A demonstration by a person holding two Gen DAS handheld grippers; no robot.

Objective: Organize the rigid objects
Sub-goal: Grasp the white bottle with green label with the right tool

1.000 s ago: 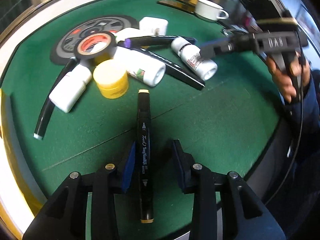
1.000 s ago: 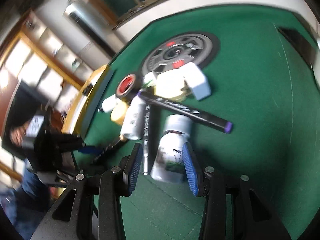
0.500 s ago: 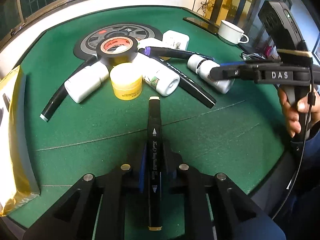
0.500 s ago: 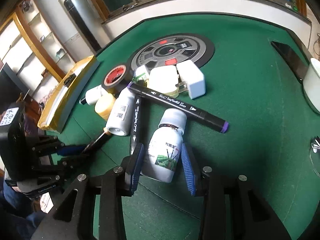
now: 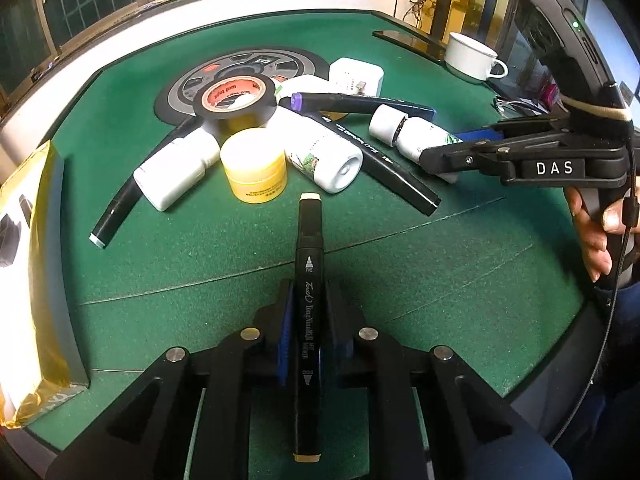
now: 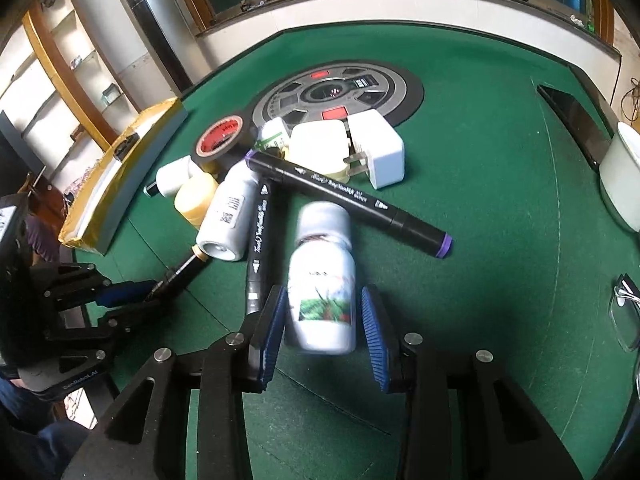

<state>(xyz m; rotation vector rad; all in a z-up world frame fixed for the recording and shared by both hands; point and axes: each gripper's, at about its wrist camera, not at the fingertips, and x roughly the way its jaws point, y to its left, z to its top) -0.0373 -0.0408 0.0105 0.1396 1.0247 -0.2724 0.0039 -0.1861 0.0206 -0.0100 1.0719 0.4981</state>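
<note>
My left gripper (image 5: 307,312) is shut on a black marker with tan end caps (image 5: 307,280), which points toward the pile. The pile holds a black tape roll (image 5: 236,100), a yellow jar (image 5: 254,170), white bottles (image 5: 324,152), black markers (image 5: 380,164) and white chargers (image 5: 356,76). My right gripper (image 6: 322,320) is open around a white bottle with a green label (image 6: 324,280) lying on the green felt; the jaws stand beside it with small gaps. The right gripper also shows in the left wrist view (image 5: 460,148).
A gold box (image 5: 28,280) lies at the table's left edge. A round grey and black mat (image 6: 340,92) lies behind the pile. A white cup (image 5: 472,56) and a black phone (image 6: 572,116) sit at the far right; glasses (image 6: 624,312) lie near the right edge.
My left gripper closed on the tan-capped marker and raised it slightly. My right gripper moved forward around the green-label bottle, jaws still apart.
</note>
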